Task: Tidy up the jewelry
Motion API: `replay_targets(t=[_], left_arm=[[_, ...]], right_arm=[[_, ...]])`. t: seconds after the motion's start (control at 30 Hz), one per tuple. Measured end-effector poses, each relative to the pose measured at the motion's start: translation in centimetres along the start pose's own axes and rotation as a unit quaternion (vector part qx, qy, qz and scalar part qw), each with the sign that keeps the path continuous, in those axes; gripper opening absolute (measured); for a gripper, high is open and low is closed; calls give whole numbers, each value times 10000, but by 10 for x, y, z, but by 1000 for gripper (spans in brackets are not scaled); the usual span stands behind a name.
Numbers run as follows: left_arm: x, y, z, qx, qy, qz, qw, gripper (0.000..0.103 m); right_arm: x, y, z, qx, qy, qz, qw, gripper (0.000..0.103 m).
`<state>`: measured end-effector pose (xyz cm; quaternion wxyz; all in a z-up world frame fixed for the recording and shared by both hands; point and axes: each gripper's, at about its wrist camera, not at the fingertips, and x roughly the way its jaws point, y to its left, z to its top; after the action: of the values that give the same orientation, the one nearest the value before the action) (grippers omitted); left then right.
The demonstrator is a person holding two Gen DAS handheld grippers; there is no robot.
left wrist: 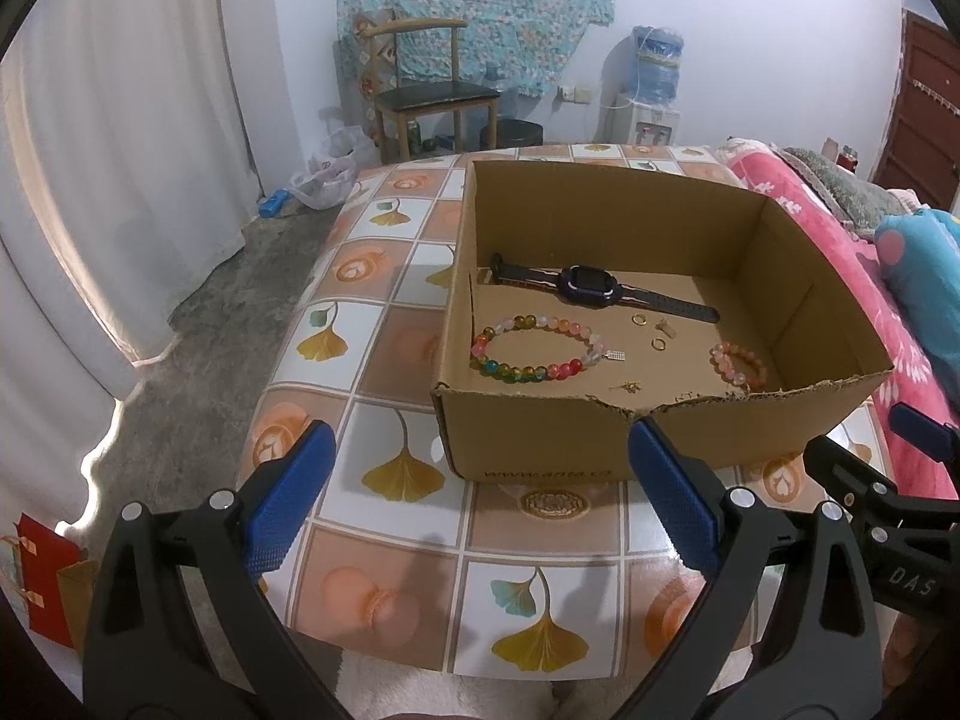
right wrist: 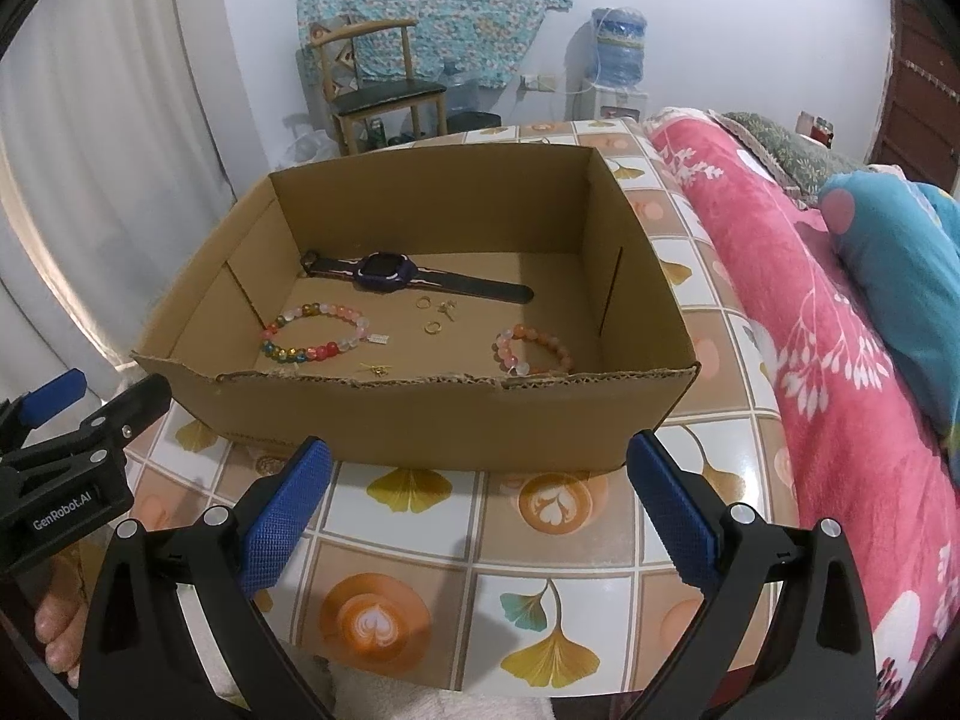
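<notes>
Both grippers, left gripper (left wrist: 480, 498) and right gripper (right wrist: 480, 504), we hold spread wide and empty at lower frame; the cardboard box (right wrist: 420, 420) at centre contains a watch (right wrist: 384, 270), two beaded bracelets and small rings.

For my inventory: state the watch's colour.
The watch: dark purple case, black screen, dark strap; clearest in right wrist view.

Left gripper (left wrist: 477, 501) hangs with jaws wide apart over the table (left wrist: 390, 564); ahead of them the box (left wrist: 540, 438) holds watch (left wrist: 591, 285) and bracelets (left wrist: 534, 348)
</notes>
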<state>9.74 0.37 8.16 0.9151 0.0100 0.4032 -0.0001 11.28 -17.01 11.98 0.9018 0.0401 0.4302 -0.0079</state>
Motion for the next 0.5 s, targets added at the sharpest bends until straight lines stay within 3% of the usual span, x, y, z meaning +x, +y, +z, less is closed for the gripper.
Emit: replay_targets(t=[0.5], left_arm=[[2,1,-2,-15,16,4,10000,95]], right_arm=[[1,1,0,-44,12,18,10000,96]])
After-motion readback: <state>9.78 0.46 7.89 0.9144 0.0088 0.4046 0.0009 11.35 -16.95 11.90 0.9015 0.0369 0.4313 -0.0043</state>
